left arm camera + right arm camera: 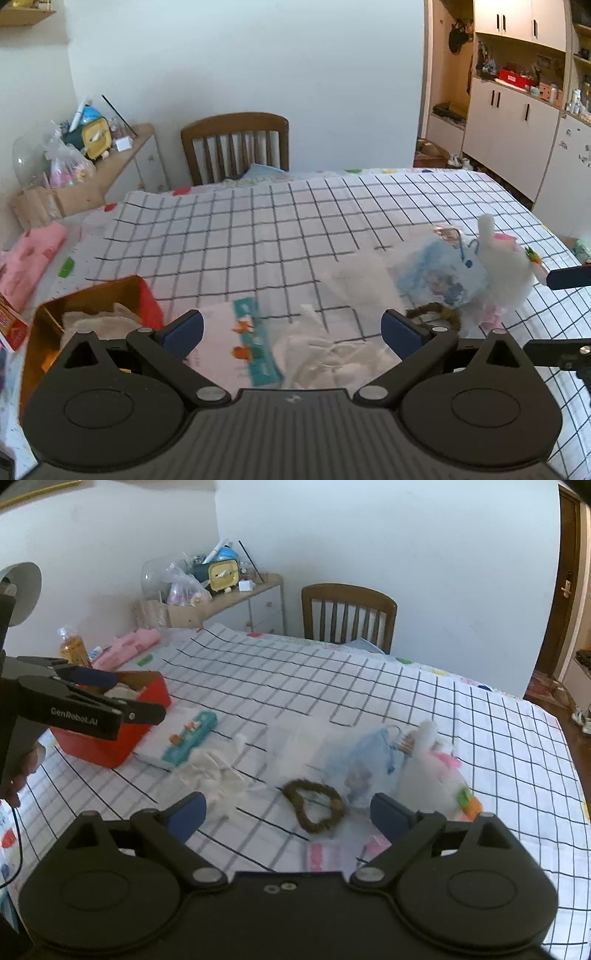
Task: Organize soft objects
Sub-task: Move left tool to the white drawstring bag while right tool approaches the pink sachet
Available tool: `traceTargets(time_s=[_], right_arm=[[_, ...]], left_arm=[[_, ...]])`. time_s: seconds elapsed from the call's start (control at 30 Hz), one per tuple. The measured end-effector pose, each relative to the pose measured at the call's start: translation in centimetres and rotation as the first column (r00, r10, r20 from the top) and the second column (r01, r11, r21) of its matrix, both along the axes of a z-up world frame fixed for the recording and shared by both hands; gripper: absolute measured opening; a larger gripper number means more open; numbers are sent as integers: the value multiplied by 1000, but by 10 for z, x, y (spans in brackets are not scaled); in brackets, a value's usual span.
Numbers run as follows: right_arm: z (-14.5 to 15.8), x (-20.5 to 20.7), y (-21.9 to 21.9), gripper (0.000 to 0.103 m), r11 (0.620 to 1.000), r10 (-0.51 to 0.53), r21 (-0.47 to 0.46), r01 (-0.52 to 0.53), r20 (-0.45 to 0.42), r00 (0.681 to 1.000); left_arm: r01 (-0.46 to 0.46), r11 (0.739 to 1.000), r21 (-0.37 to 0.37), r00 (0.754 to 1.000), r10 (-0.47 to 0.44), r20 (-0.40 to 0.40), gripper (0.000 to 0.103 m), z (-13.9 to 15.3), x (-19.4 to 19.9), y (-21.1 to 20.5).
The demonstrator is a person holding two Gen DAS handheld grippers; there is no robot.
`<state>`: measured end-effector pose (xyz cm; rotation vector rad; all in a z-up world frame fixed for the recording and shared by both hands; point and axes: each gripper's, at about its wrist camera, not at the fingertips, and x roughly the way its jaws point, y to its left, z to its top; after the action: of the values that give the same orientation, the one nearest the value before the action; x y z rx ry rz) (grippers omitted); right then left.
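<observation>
Tilting downward over a grid-patterned tablecloth (280, 229), the left gripper (291, 332) has its blue-padded jaws spread wide with nothing pinched; crumpled white cloth (332, 354) lies below the gap, low centre of the left wrist view. At the lower left sits the red box (147, 299), holding pale fabric. In the right wrist view, the right gripper (288, 812) likewise slants down, jaws apart and empty, above a brown scrunchie (314, 805) at lower centre. A white plush toy (432, 771) and a blue pouch (369, 749) lie touching at centre right. A hand (18, 771) shows at the left edge.
</observation>
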<state>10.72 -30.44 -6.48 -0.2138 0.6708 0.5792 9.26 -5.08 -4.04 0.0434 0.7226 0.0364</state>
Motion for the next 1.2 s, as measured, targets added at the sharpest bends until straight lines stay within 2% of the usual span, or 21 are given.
traceTargets(time_s=[0.17,0.33,0.73,1.03,1.07,1.2], right_arm=[[-14,6,-11,96,999,-31,-9,30,-13,999],[-33,12,-20,95,997,-69,-23,68,-54,996],[-71,27,-18,88,996,-72,-65,64,-135,988],[-84,42,-12,81,995,-76,-83,63,-165,983],[-85,44,-11,81,994,-77,-86,63,-166,983],[-90,46,-5,77,993,-62,-111,44,-167,984]], left_arm=[[-1,1000,18,1000,1,-7,103,-15,4,-17],[-25,1000,1,999,25,-34,103,-34,9,-25],[-83,996,13,988,84,-132,103,-80,23,-33],[-119,993,-9,977,115,-180,102,-98,32,-30],[-122,992,-12,976,118,-183,101,-100,33,-29],[-132,990,-49,971,120,-206,84,-105,35,-26]])
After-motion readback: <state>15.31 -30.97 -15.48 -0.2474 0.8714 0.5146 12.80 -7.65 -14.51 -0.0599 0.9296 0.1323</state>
